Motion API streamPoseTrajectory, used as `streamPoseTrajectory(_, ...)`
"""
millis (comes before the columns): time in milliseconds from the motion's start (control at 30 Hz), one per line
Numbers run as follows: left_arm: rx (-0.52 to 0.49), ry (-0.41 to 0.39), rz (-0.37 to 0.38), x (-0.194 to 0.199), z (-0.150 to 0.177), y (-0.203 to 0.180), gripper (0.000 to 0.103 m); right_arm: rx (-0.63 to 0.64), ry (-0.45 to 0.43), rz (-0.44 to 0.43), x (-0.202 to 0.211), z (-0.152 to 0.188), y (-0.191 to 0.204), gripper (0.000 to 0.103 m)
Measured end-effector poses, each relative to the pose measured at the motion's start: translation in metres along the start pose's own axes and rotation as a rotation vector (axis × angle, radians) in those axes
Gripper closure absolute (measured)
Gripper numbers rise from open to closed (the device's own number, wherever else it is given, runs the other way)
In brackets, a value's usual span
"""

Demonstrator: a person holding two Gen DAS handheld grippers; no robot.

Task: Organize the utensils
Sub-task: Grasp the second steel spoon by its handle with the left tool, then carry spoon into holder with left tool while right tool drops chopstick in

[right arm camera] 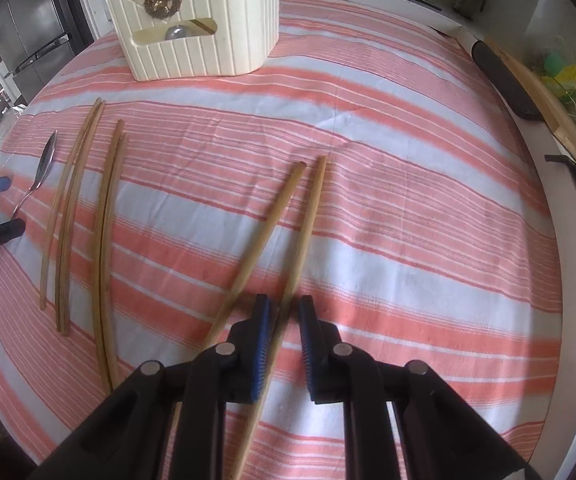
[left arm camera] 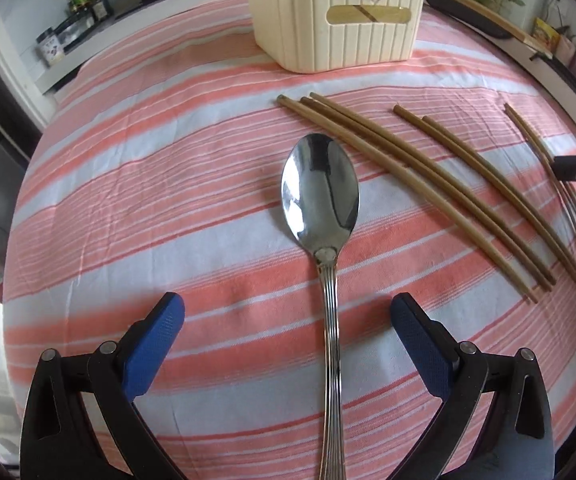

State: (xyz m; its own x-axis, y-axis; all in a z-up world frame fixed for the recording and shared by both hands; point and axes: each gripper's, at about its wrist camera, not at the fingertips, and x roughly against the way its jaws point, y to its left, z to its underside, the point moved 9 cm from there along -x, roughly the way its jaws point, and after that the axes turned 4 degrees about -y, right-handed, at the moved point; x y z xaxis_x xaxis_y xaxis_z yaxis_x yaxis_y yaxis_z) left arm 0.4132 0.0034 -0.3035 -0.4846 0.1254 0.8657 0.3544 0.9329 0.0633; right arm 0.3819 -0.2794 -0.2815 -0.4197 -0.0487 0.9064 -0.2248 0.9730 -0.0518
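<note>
Pick-up step on both sides, by the look of it. Right gripper [right arm camera: 283, 304] narrowed almost shut around one chopstick [right arm camera: 306, 224] of the nearest pair, blue pads close on either side of the shaft near its near end; hard to tell whether pads actually press the wood. Second chopstick [right arm camera: 265, 224] lying just to the left, outside the pads, crossing toward the first near the gripper. Left gripper [left arm camera: 288, 308] spread wide, straddling the spoon [left arm camera: 320, 184] handle without touching it. Next move likely: close on the handle, lift, carry to the cream holder [left arm camera: 328, 36] at the far side of the striped cloth [left arm camera: 147, 184]. Spoon: polished steel, bowl up and pointing far, ribbed slim handle, probably slippery. Loose chopsticks [left arm camera: 428, 176] to the right of it, tan, thin, flat on the cloth.
</note>
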Motion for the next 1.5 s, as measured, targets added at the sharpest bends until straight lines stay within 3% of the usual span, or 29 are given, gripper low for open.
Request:
streamPoseTrajectory(133,-0.014,0.014,0.015,-0.011,-0.019,-0.003,0.003,0.026,0.039,-0.008,-0.009,-0.018,-0.001,0.088)
streamPoseTrajectory(233,-0.016,0.013,0.037,-0.016,-0.032,-0.011,0.014,0.024,0.055,-0.020,-0.017,-0.030,-0.004,0.089)
streamPoseTrajectory(367,-0.013,0.014,0.071,-0.015,-0.042,-0.018,0.034,-0.019,0.074,-0.056,-0.025,-0.047,-0.011,0.090)
streamPoseTrajectory(433,-0.017,0.003,0.064,-0.014,-0.045,-0.019,0.048,-0.036,0.080,-0.068,-0.029,-0.053,-0.013,0.091)
streamPoseTrajectory(467,-0.021,-0.006,0.045,-0.013,-0.047,-0.016,0.061,-0.039,0.085,-0.069,-0.031,-0.055,-0.014,0.092)
streamPoseTrajectory(667,0.011,-0.056,0.048,-0.001,-0.050,-0.006,0.061,-0.091,0.054,-0.086,-0.028,-0.057,-0.020,0.095)
streamPoseTrajectory(867,-0.002,-0.221,0.038,0.066,-0.058,-0.006,0.061,-0.154,-0.146,-0.119,0.026,-0.065,-0.025,0.096)
streamPoseTrajectory(1067,0.041,-0.360,0.057,0.128,-0.055,-0.004,0.061,-0.097,-0.340,-0.079,0.104,-0.070,-0.011,0.096)
streamPoseTrajectory(1267,0.100,-0.456,0.093,0.169,-0.052,-0.002,0.061,-0.038,-0.482,-0.053,0.166,-0.068,0.009,0.096)
streamPoseTrajectory(1500,0.127,-0.521,0.113,0.191,-0.058,-0.001,0.061,-0.021,-0.618,-0.015,0.210,-0.068,0.021,0.096)
